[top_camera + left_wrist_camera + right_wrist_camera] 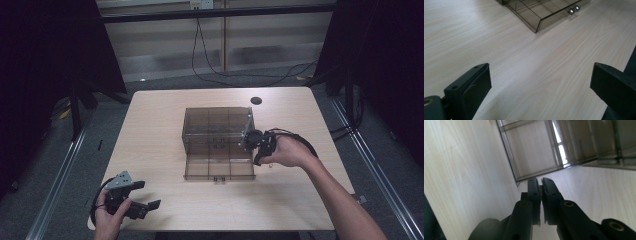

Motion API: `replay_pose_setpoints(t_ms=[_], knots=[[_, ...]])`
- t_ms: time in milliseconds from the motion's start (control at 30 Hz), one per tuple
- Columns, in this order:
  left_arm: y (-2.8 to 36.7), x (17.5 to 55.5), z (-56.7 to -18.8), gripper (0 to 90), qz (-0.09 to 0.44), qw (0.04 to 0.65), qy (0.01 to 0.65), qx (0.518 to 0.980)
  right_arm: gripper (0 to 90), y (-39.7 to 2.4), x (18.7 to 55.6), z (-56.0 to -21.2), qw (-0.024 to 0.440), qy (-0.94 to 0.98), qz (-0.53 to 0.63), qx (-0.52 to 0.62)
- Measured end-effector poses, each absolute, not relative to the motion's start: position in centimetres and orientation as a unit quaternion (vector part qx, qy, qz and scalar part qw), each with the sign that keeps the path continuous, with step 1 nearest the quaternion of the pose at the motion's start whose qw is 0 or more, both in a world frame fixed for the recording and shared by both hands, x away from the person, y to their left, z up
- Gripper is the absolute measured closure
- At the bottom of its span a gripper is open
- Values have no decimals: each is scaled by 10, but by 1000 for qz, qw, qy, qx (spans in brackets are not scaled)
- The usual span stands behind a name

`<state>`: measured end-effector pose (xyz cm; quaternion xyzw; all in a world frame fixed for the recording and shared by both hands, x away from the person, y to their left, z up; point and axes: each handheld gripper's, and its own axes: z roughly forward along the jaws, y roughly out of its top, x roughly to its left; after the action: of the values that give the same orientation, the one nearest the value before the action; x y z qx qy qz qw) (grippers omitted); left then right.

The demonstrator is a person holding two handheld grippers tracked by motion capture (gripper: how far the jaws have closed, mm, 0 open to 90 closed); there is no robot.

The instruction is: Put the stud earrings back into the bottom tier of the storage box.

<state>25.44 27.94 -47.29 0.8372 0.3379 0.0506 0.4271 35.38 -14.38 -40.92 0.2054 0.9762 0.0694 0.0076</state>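
Table (160, 130): a light wood-grain top with rounded corners is seen from above; it is taken as the bearing surface for everything below.

Organizer box (217, 131): a smoky, see-through plastic box with inner dividers is placed near the middle of the table. It is used as the landmark for all positions.

Drawer (219, 168): a shallow drawer, split into compartments, is pulled out from the box on the side facing the person. Two small knobs (573, 10) are fitted to its front edge. No contents can be made out in the compartments.

Black disc (256, 100): a small dark round object is laid on the table beyond the far right corner of the box, apart from it.

Left gripper (142, 199): it is held in the left hand (111, 214), well apart from the box, toward the near left part of the table. Its jaws are spread wide, with bare table seen between them.

Right gripper (541, 185): it is held in the right hand (290, 151), just beside the right wall of the box. Its jaws are drawn almost together, a thin slit being left between them. Whether something small is pinched there cannot be told.
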Motion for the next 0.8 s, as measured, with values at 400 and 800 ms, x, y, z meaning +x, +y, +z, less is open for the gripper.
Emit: replay_pose_setpoints(t_ms=[400,800], knots=[[280,254,-473,32,50,428,339,836,850,-117,363,-406,4,982,68,177],[280,254,-473,32,50,429,339,836,849,-87,371,-409,-6,987,66,149]])
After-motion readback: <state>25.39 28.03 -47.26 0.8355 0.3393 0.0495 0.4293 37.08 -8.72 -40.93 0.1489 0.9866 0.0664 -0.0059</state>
